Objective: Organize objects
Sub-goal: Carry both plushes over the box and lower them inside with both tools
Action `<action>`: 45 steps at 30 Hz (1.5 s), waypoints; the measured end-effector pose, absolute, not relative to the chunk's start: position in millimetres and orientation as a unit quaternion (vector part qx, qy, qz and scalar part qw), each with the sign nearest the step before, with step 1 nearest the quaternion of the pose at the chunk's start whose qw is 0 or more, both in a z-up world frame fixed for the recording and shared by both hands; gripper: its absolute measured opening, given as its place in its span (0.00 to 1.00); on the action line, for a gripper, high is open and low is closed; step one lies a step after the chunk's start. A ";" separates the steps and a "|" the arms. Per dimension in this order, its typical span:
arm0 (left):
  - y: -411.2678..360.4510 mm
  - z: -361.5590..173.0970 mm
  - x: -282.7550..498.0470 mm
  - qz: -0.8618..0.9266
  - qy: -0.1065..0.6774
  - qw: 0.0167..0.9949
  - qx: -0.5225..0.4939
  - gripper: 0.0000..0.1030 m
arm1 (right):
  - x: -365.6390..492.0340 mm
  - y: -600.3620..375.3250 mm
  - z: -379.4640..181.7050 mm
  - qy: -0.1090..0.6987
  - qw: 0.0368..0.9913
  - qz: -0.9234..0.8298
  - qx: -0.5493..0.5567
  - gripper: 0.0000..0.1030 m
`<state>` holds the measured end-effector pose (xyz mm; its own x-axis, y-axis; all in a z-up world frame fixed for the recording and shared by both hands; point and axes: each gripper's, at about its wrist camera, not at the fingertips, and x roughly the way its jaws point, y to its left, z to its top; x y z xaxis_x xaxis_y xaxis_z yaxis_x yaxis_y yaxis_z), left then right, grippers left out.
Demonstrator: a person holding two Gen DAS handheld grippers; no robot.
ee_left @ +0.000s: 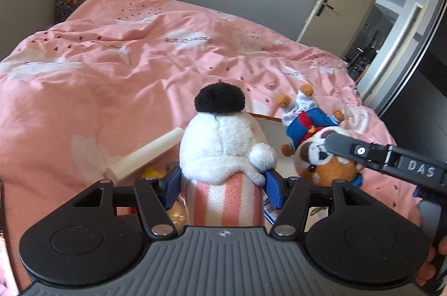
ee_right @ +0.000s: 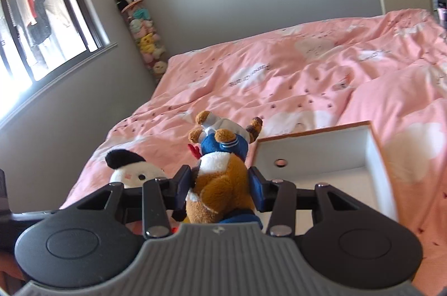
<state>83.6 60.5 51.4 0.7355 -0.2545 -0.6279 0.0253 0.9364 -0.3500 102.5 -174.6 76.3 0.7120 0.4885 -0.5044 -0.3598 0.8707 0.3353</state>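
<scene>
While both plush toys hung over the pink bed (ee_left: 111, 78), each sat clamped in its own hand-held gripper. The left hand-held gripper (ee_left: 222, 181) had its blue pads pressed into the sides of the white plush toy (ee_left: 220, 145), gripping it around the pink-and-white striped lower part. That toy's long axis ran straight out along the fingers, away from the camera, with its black tuft at the far end and its back toward the lens. In the right wrist view its face showed, low and left of the other toy.

The right hand-held gripper (ee_right: 220, 188) was closed on the brown plush toy (ee_right: 220, 178) at its head. This toy also lay lengthwise along the fingers, upside down: head at the pads, blue sailor jacket beyond, and brown feet furthest away, pointing toward the bed's far side. In the left wrist view it hung just right of the white toy, its feet tilted up and away.

An open white drawer (ee_right: 371, 145) with a wood-coloured rim lay on the bedcover, just right of the brown toy.
</scene>
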 end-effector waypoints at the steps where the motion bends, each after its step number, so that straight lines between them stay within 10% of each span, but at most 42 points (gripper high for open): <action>1: 52.8 52.5 86.8 -0.089 0.357 0.916 -0.162 0.67 | 100.5 -181.3 75.6 0.302 0.922 0.220 0.105 0.45; 35: -106.6 -47.6 139.8 -0.146 0.505 0.850 0.030 0.68 | 120.5 -266.8 -8.8 0.466 0.874 0.137 -0.022 0.45; 45: -77.0 -20.1 154.2 -0.163 0.467 0.868 -0.042 0.68 | 124.8 -253.7 27.6 0.383 0.912 0.144 -0.026 0.44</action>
<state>154.2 -77.0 -20.1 0.5099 -0.3220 -0.7977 0.2443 0.9433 -0.2246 124.8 -253.7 27.6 0.6645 0.2436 -0.7065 -0.2830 0.9570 0.0639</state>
